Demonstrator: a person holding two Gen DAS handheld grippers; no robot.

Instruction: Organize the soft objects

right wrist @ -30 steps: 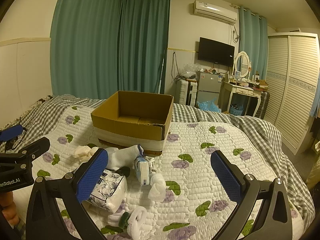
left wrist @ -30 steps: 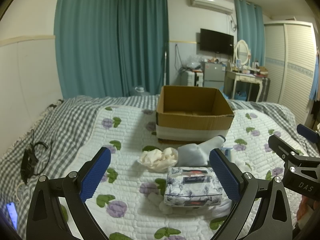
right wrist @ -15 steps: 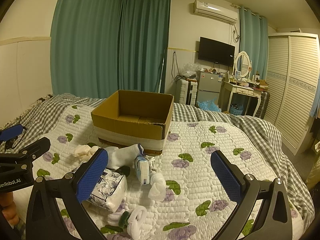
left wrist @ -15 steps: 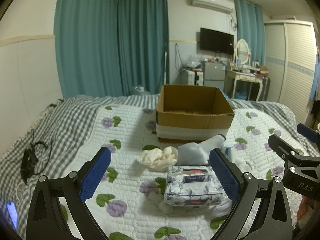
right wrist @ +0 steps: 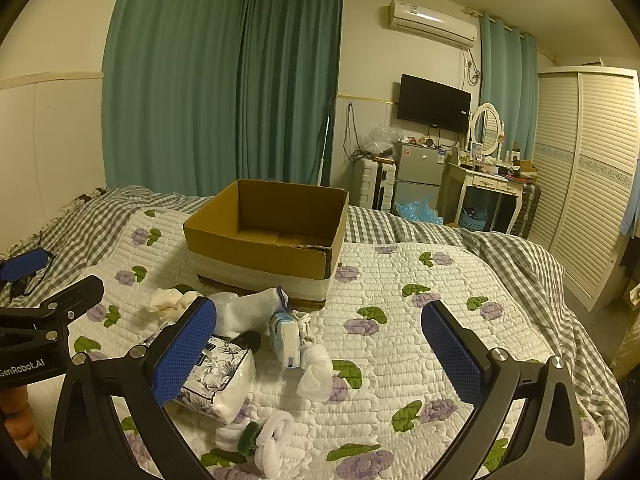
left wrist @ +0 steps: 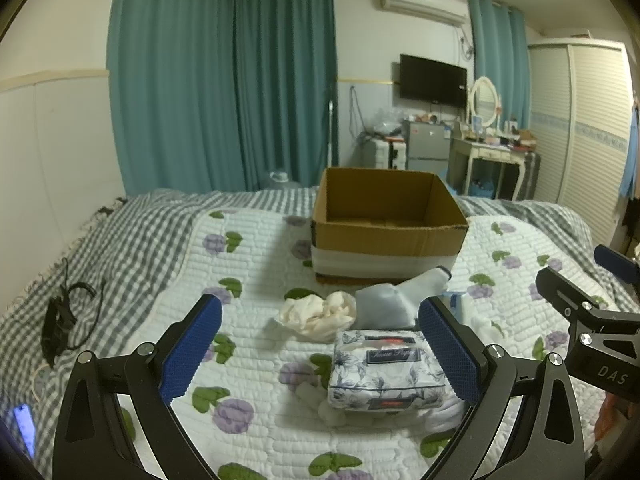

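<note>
An open cardboard box (left wrist: pixel 388 216) (right wrist: pixel 266 236) stands on the quilted bed. In front of it lie a cream crumpled cloth (left wrist: pixel 318 312) (right wrist: pixel 168 300), a pale grey-white sock (left wrist: pixel 394 304) (right wrist: pixel 248 310), a floral tissue pack (left wrist: pixel 386 368) (right wrist: pixel 222 376), a small blue-white pack (right wrist: pixel 286 338), a white sock (right wrist: pixel 316 372) and a white roll with green trim (right wrist: pixel 264 436). My left gripper (left wrist: pixel 320 348) is open above the quilt, with the tissue pack just inside its right finger. My right gripper (right wrist: pixel 320 354) is open, hovering over the small pack and socks.
A black cable and charger (left wrist: pixel 60 320) lie on the checked blanket at the left. A lit phone (left wrist: pixel 24 426) sits at the lower left. Beyond the bed are teal curtains, a small fridge (right wrist: pixel 418 178), a dressing table (right wrist: pixel 486 184) and a wardrobe (right wrist: pixel 588 184).
</note>
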